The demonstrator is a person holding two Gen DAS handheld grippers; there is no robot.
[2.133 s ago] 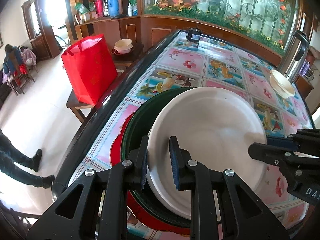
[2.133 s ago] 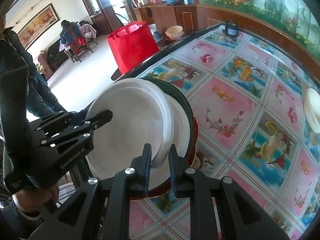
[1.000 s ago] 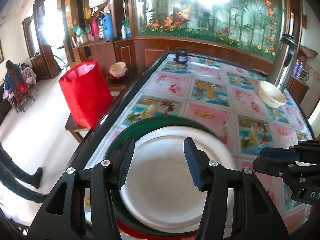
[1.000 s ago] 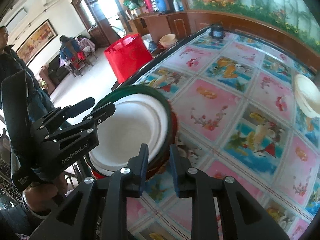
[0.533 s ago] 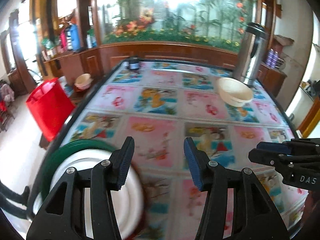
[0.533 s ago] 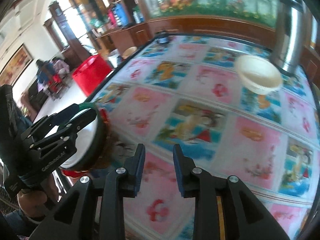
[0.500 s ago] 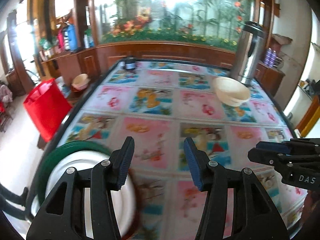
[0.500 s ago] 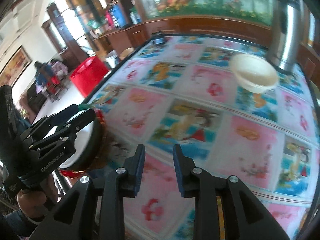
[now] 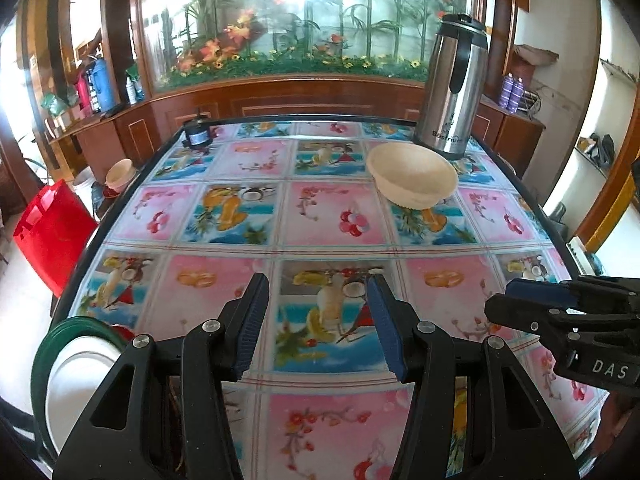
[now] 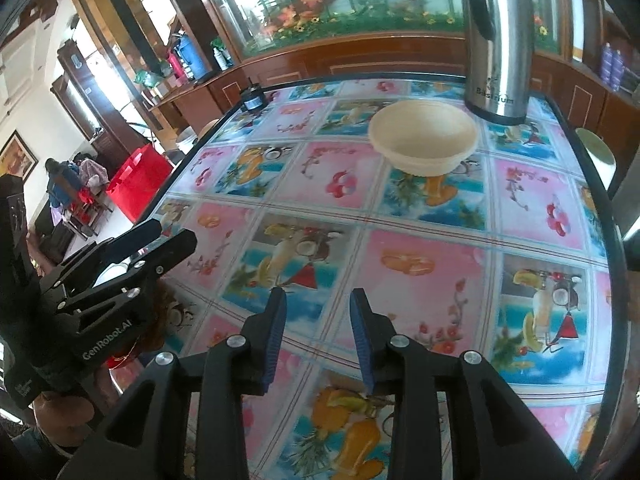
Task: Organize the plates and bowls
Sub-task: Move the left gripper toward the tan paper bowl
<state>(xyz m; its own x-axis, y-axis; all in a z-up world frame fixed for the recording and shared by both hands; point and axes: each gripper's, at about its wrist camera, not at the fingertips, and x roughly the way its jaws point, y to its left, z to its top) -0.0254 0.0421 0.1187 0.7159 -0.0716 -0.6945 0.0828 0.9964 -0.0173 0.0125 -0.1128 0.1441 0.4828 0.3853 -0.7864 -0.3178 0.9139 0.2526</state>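
Note:
A cream bowl (image 9: 412,178) stands upright at the far right of the table, also in the right wrist view (image 10: 423,136). A white plate (image 9: 78,380) lies in a green plate (image 9: 44,344) on a red one, at the table's near left corner. My left gripper (image 9: 318,320) is open and empty above the table, to the right of the stack. My right gripper (image 10: 318,326) is open and empty, well short of the bowl. Each gripper shows in the other's view: the right one (image 9: 560,312), the left one (image 10: 132,248).
A steel thermos jug (image 9: 454,88) stands just behind the bowl. A small black jar (image 9: 197,134) sits at the far left corner. A red bag (image 9: 48,232) stands on the floor left of the table. The fruit-print tablecloth (image 9: 328,216) covers the table.
Both grippers let go of the white plate, which now lies in the stack. They opened, swung right and now face the cream bowl.

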